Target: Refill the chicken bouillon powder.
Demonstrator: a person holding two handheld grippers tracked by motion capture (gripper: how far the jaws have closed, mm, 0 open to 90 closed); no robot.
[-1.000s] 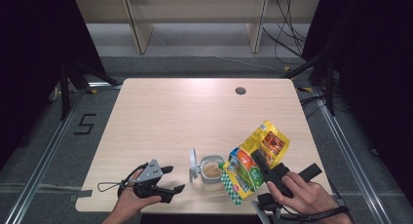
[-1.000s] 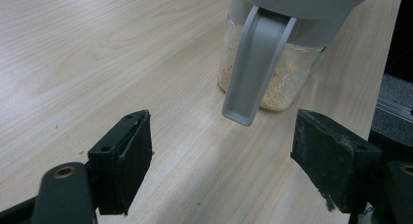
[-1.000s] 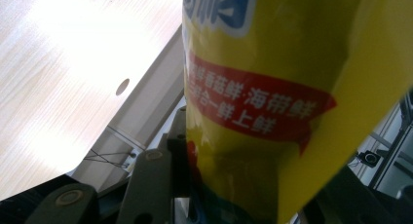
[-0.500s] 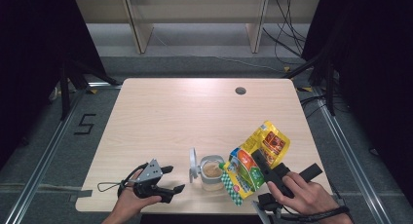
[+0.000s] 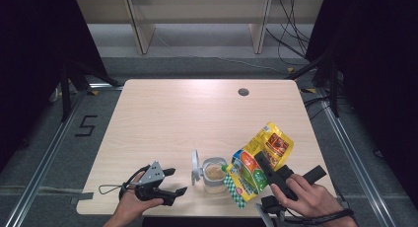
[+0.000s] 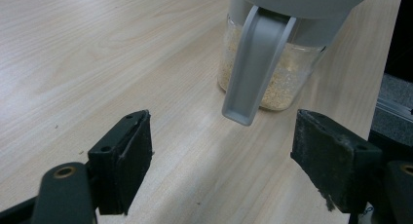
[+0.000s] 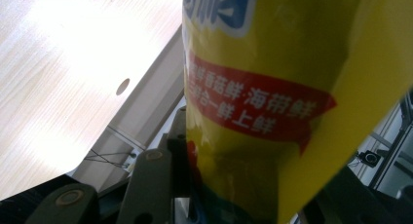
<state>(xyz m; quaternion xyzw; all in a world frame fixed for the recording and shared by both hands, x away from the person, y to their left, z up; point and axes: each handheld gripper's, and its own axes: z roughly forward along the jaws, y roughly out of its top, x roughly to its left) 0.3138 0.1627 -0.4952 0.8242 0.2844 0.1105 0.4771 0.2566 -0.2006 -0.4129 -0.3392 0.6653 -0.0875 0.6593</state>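
Right gripper (image 5: 263,164), near the table's front edge toward its right corner, is clamped on a yellow pouch (image 5: 259,160) and holds it tilted, the lower end dipping to the mouth of a small clear jar (image 5: 214,175) and the upper end rising toward the right edge. In the right gripper view the pouch (image 7: 272,87) sits squeezed between the black jaws; it carries a red banner with white Chinese characters, and above it part of a blue patch with white lettering, cut off by the frame so that it cannot be read. From the high view the pouch's face shows green, orange and red panels, and a green-and-white checked strip along its lower end; the print there is too small to make out. The jar stands close to the front edge, about midway along it, holding pale tan granules, and its grey lid (image 5: 195,167) is swung open and stands upright at the jar's left side. In the left gripper view the jar (image 6: 272,78) is just ahead, and a grey latch tab (image 6: 255,73) hangs down its front. Left gripper (image 5: 170,181) hovers low over the table (image 5: 187,113) to the left of the jar, apart from it, jaws spread wide with nothing between them. A round cable hole (image 5: 243,92) lies near the back edge, and a black numeral 5 (image 5: 87,126) is marked on the floor beyond the left edge.
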